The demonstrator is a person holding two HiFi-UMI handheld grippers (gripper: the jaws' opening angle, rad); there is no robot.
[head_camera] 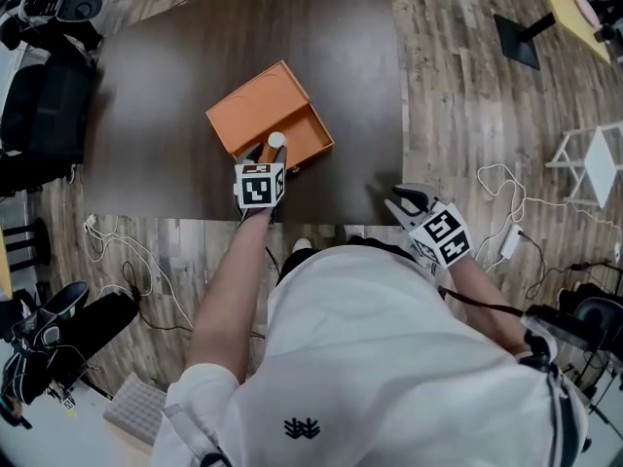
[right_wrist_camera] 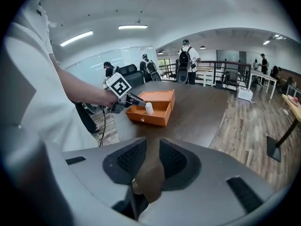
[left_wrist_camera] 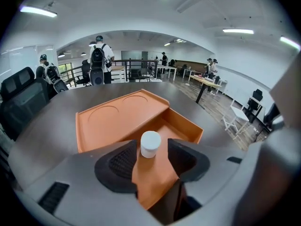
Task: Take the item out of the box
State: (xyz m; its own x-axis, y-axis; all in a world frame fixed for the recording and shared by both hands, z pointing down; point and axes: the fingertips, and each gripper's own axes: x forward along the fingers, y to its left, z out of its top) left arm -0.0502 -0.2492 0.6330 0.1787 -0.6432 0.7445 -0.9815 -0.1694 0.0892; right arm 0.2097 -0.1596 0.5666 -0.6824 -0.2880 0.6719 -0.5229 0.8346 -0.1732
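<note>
An orange box (head_camera: 255,105) lies on the dark table (head_camera: 175,76) with its drawer (head_camera: 310,136) pulled out toward the front right. A small white cylindrical item (head_camera: 277,140) stands upright in the drawer. My left gripper (head_camera: 269,151) reaches over the drawer's near end, open, with the white item (left_wrist_camera: 150,144) between its pads (left_wrist_camera: 123,163); a gap shows on the right side. My right gripper (head_camera: 401,199) hovers open at the table's front right corner with nothing between its jaws. The right gripper view shows the box (right_wrist_camera: 157,102) and my left gripper (right_wrist_camera: 135,99) at a distance.
A black chair and bags (head_camera: 44,86) stand left of the table, cables (head_camera: 127,261) trail on the wood floor, and a white stool (head_camera: 594,163) is at the right. Several people (left_wrist_camera: 99,60) stand by a railing far behind.
</note>
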